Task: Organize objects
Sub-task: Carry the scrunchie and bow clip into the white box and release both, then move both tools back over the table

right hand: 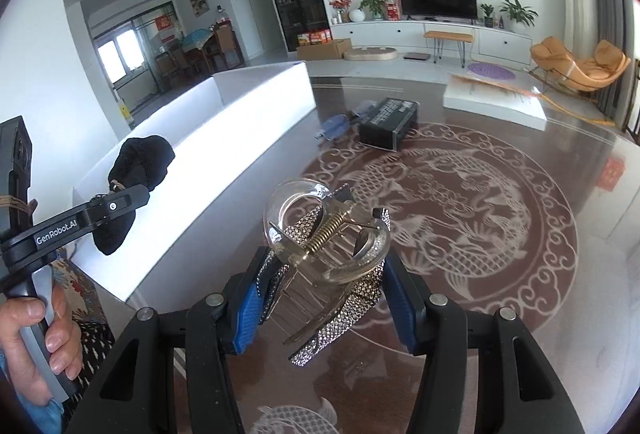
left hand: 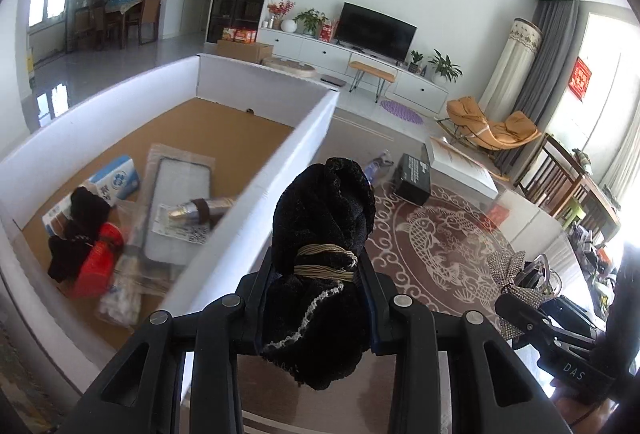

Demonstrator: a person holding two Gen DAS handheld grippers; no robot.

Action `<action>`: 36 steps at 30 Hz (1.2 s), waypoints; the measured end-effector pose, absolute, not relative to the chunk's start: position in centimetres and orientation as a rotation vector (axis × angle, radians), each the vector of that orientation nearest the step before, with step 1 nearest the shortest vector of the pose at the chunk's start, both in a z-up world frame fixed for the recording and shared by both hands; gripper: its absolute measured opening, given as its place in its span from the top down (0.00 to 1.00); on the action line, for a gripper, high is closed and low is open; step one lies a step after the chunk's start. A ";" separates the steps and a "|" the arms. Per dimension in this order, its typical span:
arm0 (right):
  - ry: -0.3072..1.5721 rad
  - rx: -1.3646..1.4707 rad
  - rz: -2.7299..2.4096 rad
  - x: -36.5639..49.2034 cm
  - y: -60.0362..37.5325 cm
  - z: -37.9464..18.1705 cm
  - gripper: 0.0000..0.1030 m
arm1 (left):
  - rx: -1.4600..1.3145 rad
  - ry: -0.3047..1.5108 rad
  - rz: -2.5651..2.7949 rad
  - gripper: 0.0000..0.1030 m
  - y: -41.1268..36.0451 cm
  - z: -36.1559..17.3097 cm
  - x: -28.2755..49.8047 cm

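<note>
My left gripper [left hand: 316,266] is shut on a black velvet pouch [left hand: 324,218] tied with a tan cord, held up beside the right wall of the white cardboard box [left hand: 256,194]. The box holds a tissue pack [left hand: 116,182], a red item [left hand: 98,266], a black cloth and plastic-wrapped pieces. My right gripper [right hand: 326,274] is shut on a clear hair claw clip with a rhinestone bow [right hand: 332,246], lifted above the table. The right wrist view also catches the left gripper [right hand: 120,202] with the pouch [right hand: 140,170] against the box wall [right hand: 224,162]. A hand [right hand: 44,338] grips its handle.
On the glass-topped table with a fish pattern [right hand: 460,202] lie a small black box [right hand: 388,128], a blue packet [right hand: 338,124] and a flat white box [right hand: 496,94]. Behind are a TV stand [left hand: 352,54], an orange lounge chair [left hand: 488,126] and wooden chairs at right.
</note>
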State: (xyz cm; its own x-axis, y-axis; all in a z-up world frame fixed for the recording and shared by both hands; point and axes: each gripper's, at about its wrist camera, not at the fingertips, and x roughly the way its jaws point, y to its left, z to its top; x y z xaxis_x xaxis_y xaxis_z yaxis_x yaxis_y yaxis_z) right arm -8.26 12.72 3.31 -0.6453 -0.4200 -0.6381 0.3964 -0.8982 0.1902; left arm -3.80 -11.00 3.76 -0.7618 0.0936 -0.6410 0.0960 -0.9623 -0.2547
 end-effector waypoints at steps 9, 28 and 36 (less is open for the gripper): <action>0.081 0.835 -2.186 -12.5 -7.0 7.0 0.46 | 1.143 0.403 -2.556 0.65 -26.1 3.0 -7.1; 0.260 1.108 -2.585 -11.0 10.5 -3.4 0.03 | 1.131 0.352 -2.804 0.19 -16.7 3.9 -2.0; -0.018 1.351 -2.785 -8.9 25.1 -6.5 0.03 | 1.405 0.190 -2.940 0.08 -3.8 -0.3 -4.4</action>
State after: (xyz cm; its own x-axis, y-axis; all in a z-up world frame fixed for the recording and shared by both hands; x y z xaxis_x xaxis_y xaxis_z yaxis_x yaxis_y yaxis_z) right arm -8.86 25.06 -6.55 -0.6182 -0.0463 -0.7847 0.0360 -0.9989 0.0305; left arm -4.43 -3.84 -0.26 -0.6234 0.1597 -0.7654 -0.0598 -0.9858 -0.1570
